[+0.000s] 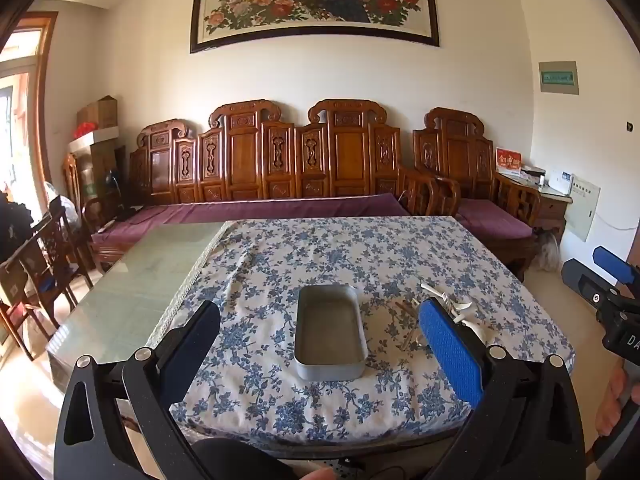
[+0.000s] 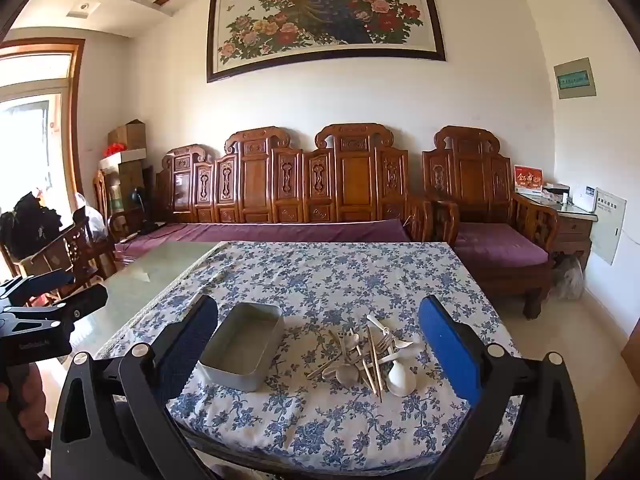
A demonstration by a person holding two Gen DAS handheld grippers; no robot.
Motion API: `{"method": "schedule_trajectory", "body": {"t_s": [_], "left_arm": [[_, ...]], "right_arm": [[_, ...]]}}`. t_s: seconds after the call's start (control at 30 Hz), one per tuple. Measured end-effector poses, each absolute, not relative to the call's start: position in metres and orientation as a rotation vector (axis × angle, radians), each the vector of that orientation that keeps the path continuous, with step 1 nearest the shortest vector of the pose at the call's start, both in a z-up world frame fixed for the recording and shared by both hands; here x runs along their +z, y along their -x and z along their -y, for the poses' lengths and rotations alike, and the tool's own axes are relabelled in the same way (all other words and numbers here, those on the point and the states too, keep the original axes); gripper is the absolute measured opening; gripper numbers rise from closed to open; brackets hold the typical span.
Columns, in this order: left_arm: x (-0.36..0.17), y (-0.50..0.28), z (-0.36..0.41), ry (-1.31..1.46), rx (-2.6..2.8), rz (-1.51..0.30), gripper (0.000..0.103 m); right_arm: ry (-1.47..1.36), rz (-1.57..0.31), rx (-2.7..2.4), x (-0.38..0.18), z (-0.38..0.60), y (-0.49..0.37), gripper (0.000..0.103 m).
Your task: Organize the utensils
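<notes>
Left gripper (image 1: 320, 320) and right gripper (image 2: 318, 316) both spread wide, empty, above surface (image 2: 320, 272); utensils (image 2: 366, 356) piled just right of empty metal tin (image 2: 240, 354).

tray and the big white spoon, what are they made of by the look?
Tray: likely metal, aluminium or steel; dull grey brushed look, thin walls, rounded corners. White spoon: probably ceramic, possibly plastic; glossy opaque white, thick bowl. Can't settle it from these views.
</notes>
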State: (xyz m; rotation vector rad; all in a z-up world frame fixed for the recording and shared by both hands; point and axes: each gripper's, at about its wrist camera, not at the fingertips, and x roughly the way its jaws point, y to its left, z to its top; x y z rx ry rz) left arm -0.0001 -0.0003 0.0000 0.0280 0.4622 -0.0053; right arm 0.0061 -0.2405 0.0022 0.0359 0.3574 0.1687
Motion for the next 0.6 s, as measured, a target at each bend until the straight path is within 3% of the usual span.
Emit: {"method": "schedule_trajectory", "body": {"t_s": [0.6], "left_arm": [[0.013, 0.003, 0.004, -0.023, -0.008, -0.449, 0.097]], "right_arm": [[-0.039, -0.355, 0.170, 0.003, 0.236, -0.005, 0.101]]}}
